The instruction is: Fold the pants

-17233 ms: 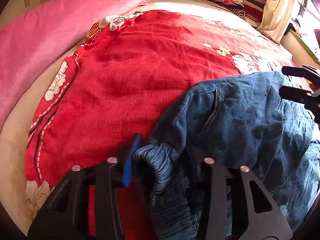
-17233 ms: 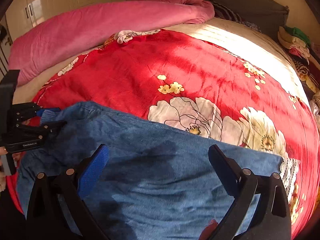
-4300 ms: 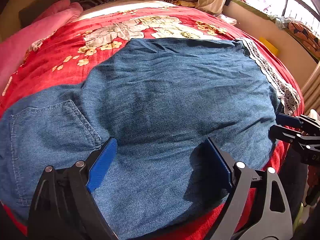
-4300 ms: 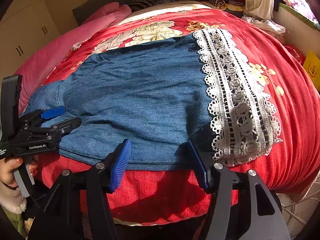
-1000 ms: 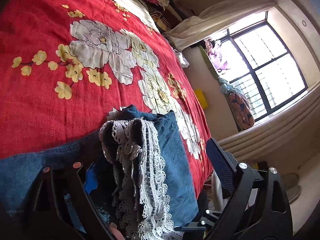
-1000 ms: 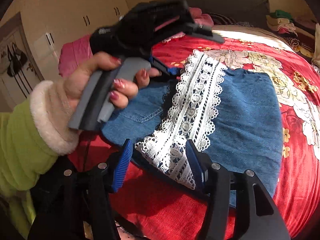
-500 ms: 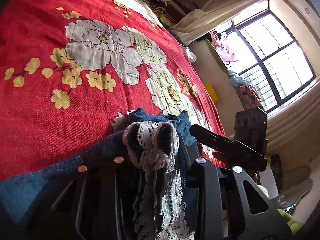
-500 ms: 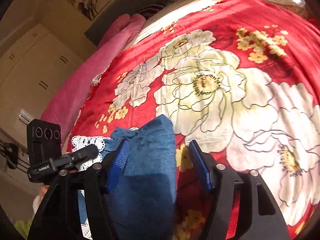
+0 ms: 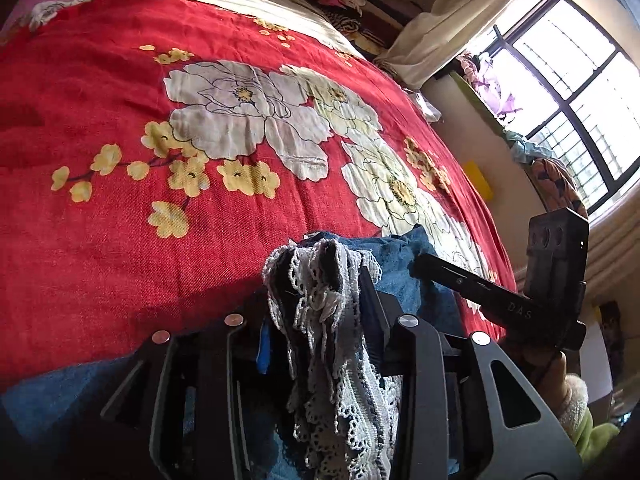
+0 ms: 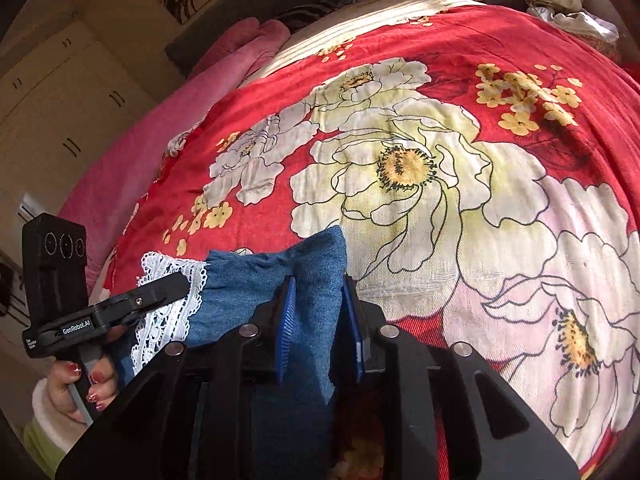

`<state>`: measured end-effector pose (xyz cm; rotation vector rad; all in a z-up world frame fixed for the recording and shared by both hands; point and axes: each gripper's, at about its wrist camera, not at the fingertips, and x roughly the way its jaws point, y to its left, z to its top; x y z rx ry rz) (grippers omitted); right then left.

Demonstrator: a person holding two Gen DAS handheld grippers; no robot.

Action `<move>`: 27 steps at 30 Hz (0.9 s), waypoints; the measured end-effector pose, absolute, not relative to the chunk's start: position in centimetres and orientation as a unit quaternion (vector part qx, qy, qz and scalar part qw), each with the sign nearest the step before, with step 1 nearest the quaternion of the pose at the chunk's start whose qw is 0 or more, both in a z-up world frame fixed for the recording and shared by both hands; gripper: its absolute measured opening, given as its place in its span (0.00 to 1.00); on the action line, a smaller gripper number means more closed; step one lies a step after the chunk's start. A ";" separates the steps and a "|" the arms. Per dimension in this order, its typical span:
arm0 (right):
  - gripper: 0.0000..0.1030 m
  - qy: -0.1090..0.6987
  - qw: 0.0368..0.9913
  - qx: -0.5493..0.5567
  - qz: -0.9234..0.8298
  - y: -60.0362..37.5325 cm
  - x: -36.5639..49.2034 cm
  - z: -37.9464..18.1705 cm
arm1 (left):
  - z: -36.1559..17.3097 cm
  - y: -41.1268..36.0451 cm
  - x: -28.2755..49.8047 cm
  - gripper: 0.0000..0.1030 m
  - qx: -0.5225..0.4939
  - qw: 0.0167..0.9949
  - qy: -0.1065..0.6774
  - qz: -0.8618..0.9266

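Both tools are on the pants, mid-fold. Left tool [image 9: 320, 312] is clenched on the bunched lace hem [image 9: 320, 320], with denim layers in the bite; its jaws are easing apart slightly, yet the fabric stays pinched between them. Right tool [image 10: 318, 320] grips the far folded corner of the denim; its jaws are also opening a touch, pads still pressing the cloth.

The pants [image 10: 260, 280] sit at the near edge of the bed [image 9: 160, 120], on the red floral cover, held up off it between the two tools. The lace end is at the left tool, the plain denim corner at the right. The rest of the garment hangs below the cameras and is mostly hidden.

Step in hand, by the look of it: carrying the doubled edge for the next fold, both corners held.

Next move likely calls for keeping both corners level and taut, moving them together over the cover, laying the edge down square, then releasing. Risk: lace slips out of the left bite, since it is bulky and loosely bunched.
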<state>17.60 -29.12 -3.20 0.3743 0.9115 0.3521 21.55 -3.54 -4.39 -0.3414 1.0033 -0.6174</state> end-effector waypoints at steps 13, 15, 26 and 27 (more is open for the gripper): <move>0.54 0.424 0.869 0.158 0.199 -29.1 7.7 -1.1 | 0.2 -1.3 13.7 0.50 -0.189 0.834 0.438 -0.278; 0.55 0.427 0.867 0.159 0.202 -28.9 6.5 -1.6 | -0.2 -2.0 12.1 0.50 -0.188 0.827 0.447 -0.283; 0.55 0.457 0.843 0.188 0.214 -28.6 3.8 -4.0 | -0.6 -5.0 6.0 0.50 -0.116 0.848 0.428 -0.290; 0.55 0.464 0.837 0.194 0.215 -28.6 3.9 -4.5 | -0.8 -5.4 6.1 0.49 -0.111 0.848 0.432 -0.288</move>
